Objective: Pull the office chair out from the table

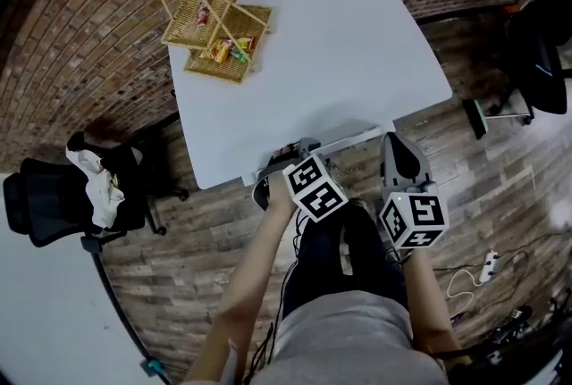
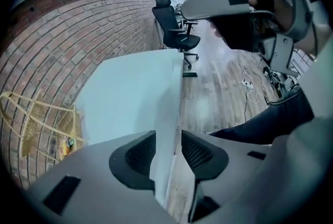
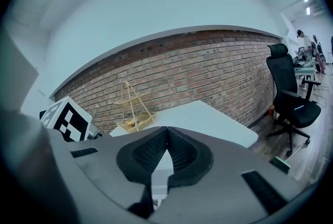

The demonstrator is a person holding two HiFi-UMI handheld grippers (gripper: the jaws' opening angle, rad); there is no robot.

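A black office chair (image 1: pixel 539 44) stands on the wood floor off the white table's (image 1: pixel 340 44) far right corner; it also shows in the left gripper view (image 2: pixel 174 23) and the right gripper view (image 3: pixel 291 98). A second black chair (image 1: pixel 54 196), draped with a white cloth, stands to the table's left. My left gripper (image 1: pixel 281 162) points down at the table's near edge, open (image 2: pixel 168 153), and the edge runs between its pads without being pressed. My right gripper (image 1: pixel 398 146) hovers just off the near right corner, shut (image 3: pixel 166 153) on nothing.
A wicker basket (image 1: pixel 214 26) with small packets sits on the table's far left corner, against the brick wall (image 1: pixel 80 35). The person's dark trouser legs (image 1: pixel 335 249) are below the grippers. A power strip with cable (image 1: pixel 487 265) lies on the floor at right.
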